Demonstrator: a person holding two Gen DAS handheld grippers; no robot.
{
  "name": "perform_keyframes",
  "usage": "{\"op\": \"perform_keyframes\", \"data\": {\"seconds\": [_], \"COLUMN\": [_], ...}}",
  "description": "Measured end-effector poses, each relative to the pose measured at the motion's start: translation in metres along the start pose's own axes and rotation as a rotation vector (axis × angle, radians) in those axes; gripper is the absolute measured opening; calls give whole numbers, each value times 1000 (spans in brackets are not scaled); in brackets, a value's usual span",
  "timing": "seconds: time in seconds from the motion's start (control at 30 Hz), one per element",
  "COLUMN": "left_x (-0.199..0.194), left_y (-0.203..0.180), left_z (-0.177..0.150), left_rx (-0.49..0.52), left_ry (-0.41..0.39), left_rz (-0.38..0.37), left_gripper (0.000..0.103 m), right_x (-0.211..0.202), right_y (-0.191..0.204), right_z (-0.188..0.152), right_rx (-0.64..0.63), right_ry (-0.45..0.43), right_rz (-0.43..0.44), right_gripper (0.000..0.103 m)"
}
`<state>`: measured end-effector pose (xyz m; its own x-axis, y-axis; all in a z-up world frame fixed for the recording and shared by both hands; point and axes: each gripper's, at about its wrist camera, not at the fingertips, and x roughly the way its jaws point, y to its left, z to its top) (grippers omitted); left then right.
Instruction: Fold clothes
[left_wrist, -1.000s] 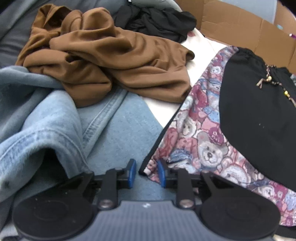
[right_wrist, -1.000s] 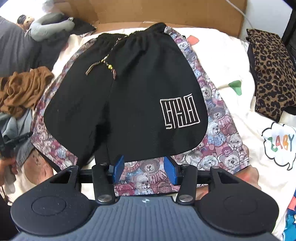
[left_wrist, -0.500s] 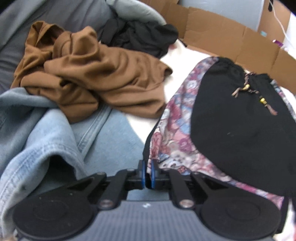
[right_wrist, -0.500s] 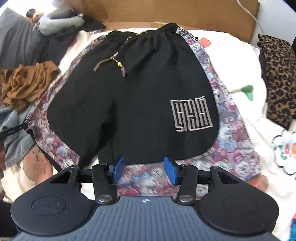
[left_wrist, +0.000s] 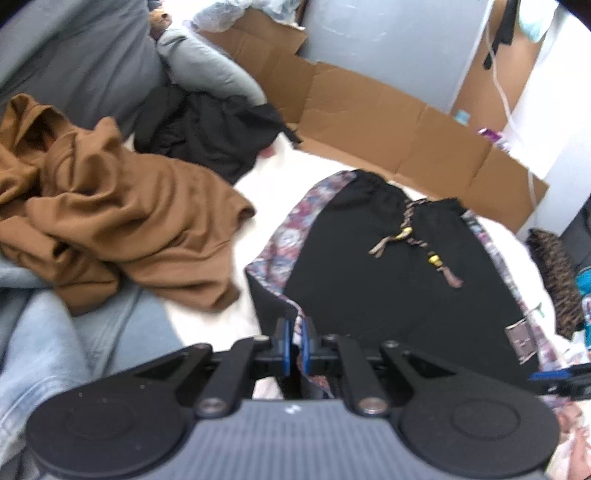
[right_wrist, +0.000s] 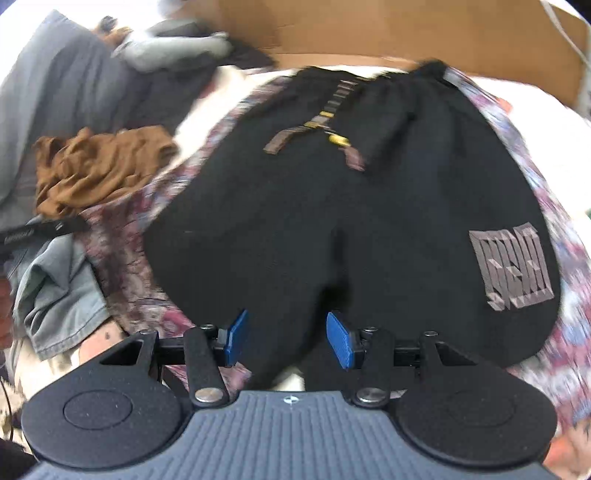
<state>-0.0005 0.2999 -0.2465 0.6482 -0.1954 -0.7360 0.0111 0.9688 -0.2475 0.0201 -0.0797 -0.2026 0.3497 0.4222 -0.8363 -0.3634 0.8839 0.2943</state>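
Black shorts (left_wrist: 388, 280) with teddy-bear print side panels and a beaded drawstring lie on the white bed. My left gripper (left_wrist: 294, 345) is shut on the hem corner of the shorts' left leg and lifts it off the bed. In the right wrist view the shorts (right_wrist: 369, 206) fill the frame, with a grey embroidered logo on the right leg. My right gripper (right_wrist: 286, 341) is open, its blue pads either side of the crotch fabric at the bottom hem, not closed on it.
A brown garment (left_wrist: 122, 221) and light blue jeans (left_wrist: 48, 347) are piled at the left. A black garment (left_wrist: 210, 129) and a grey pillow (left_wrist: 207, 70) lie behind. Flattened cardboard (left_wrist: 388, 122) lines the far edge. A leopard-print cloth (left_wrist: 554, 277) lies at the right.
My left gripper closed on the shorts' left hem corner and raised it, folding it inward. My right gripper moved forward over the bottom hem to the crotch, still open.
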Motion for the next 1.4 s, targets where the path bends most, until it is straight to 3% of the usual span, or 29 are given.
{"op": "perform_keyframes", "data": {"seconds": [0.33,0.6,0.87,0.93,1.0,1.03,1.17,1.23,1.27,1.4], "left_x": [12,22,33,37,39,39,35,34,35,48], "left_y": [-22,-31,-35,-38,-41,-42,-37,-28,-24,-20], "left_z": [4,10,14,14,15,15,16,14,12,3], "left_rx": [-58,-79,-163,-168,-171,-176,-206,-243,-252,-228], "left_ry": [17,21,63,75,84,84,58,37,37,80], "left_rz": [-198,-295,-459,-470,-484,-489,-470,-444,-422,-303], "left_gripper": [6,7,7,7,8,10,13,24,29,29], "right_x": [25,37,45,47,49,50,53,53,52,44], "right_y": [87,116,121,119,117,116,95,86,81,63], "right_z": [45,60,62,61,60,60,58,56,54,49], "right_rx": [-205,-253,-253,-242,-230,-221,-153,-133,-122,-68], "right_ry": [-55,-62,-91,-99,-107,-109,-100,-98,-97,-98], "right_rz": [159,217,175,154,134,125,104,83,75,38], "right_gripper": [54,54,54,47,12,1,1,1,1,1]}}
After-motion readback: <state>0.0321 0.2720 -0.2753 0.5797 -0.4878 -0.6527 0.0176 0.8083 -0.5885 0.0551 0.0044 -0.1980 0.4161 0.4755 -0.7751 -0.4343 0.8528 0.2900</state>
